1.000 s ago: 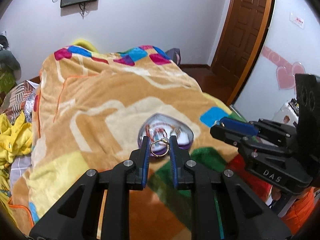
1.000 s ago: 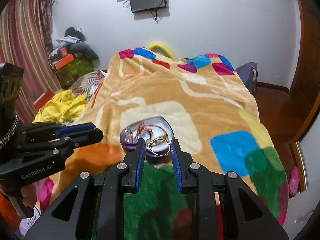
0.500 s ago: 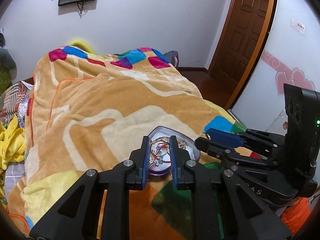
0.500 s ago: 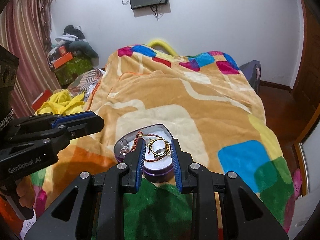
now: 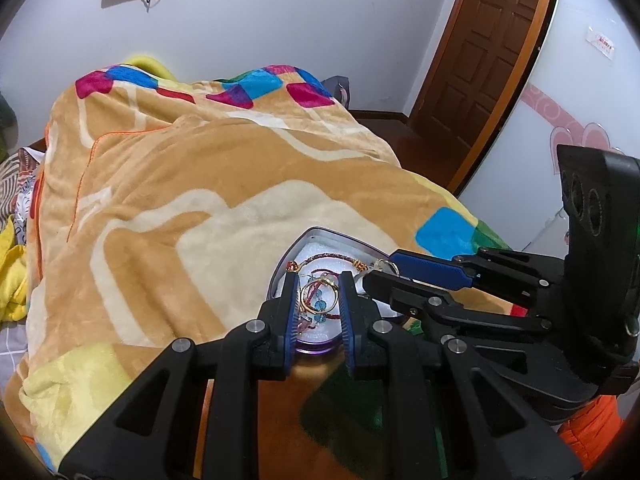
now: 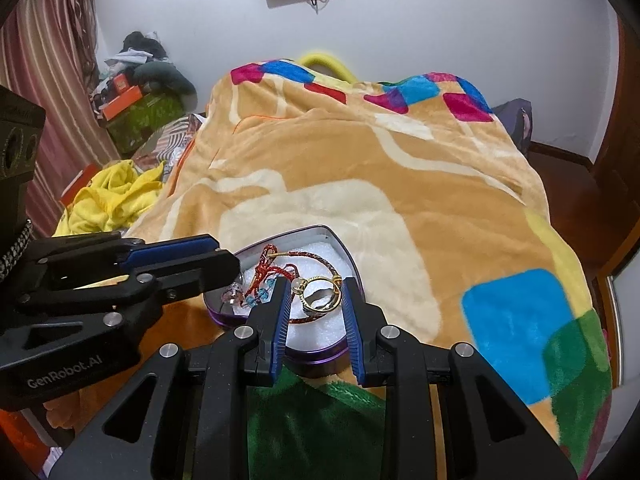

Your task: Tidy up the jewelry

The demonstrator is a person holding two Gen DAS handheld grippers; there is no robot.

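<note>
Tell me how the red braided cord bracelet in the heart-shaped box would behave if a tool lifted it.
The red cord bracelet looks thin and braided, so it would probably sag limply. It seems light. It lies tangled with blue beads and beside a gold ring in the heart-shaped box, so it may drag those along.

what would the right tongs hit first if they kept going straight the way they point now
Probably the gold ring, which sits framed between the right tongs, on the white padding of the purple heart-shaped box. Depth is unclear, so they could be above it.
</note>
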